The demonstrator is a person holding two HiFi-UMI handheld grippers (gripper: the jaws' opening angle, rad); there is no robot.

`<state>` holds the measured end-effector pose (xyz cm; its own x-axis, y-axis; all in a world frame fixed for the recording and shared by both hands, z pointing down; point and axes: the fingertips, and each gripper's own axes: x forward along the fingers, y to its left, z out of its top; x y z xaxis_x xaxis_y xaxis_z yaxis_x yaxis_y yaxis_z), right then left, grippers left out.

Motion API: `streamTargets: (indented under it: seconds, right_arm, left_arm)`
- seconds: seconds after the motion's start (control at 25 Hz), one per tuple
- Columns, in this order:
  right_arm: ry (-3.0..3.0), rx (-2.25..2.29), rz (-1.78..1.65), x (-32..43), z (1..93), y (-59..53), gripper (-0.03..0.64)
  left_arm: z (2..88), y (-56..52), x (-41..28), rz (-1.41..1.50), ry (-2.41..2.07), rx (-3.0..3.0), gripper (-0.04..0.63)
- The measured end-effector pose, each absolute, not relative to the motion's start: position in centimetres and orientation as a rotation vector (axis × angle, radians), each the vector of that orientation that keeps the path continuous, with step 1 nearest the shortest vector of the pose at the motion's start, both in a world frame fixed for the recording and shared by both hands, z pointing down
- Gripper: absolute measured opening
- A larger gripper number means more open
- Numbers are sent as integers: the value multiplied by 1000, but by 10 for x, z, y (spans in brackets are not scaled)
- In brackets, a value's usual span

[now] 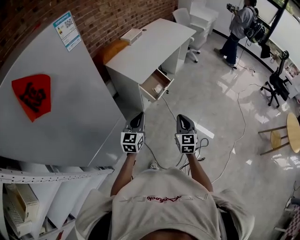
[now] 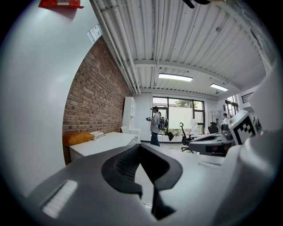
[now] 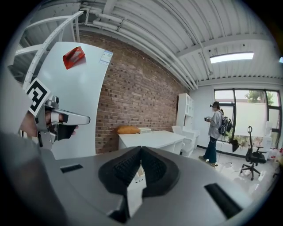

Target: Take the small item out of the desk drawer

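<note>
The walk up to the desk (image 1: 150,44) is judged to be the step in hand; nothing is grasped yet. The left gripper (image 1: 138,121) and the right gripper (image 1: 184,122) are held side by side in front of the body, well apart from the desk; in each gripper view the jaws are seen pressed together at the tips, with nothing between them. The drawer (image 1: 149,84) is already pulled out at the near end of the desk, and a small pale item (image 1: 158,88) is seen lying inside it; what it is cannot be told from so far. For the next move it is judged that the desk must be reached, and one gripper must be opened and lowered into the drawer over the item. The desk top is white and almost bare; a flat white box (image 1: 131,35) is placed on it near the brick wall (image 1: 122,14), and an orange cushion (image 1: 114,50) is seen beside the desk. The floor (image 1: 211,93) is pale and glossy; cables (image 1: 236,136) are laid across it and could be stepped on; another person (image 1: 240,23) is seen far off by the windows.
</note>
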<state>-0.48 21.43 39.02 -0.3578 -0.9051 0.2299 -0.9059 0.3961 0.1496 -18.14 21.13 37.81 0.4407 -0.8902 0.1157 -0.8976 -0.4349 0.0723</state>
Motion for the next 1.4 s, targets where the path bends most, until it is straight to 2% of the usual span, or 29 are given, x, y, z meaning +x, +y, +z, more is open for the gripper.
streamTargets:
  seconds: [0.48, 1.4]
  right_arm:
    - [-2355, 1639, 13, -22, 396, 142, 12]
    - [-2320, 1668, 83, 11, 424, 72, 12]
  left_arm:
    - [382, 130, -197, 95, -1543, 2605, 9]
    - [401, 54, -168, 140, -1506, 2607, 9]
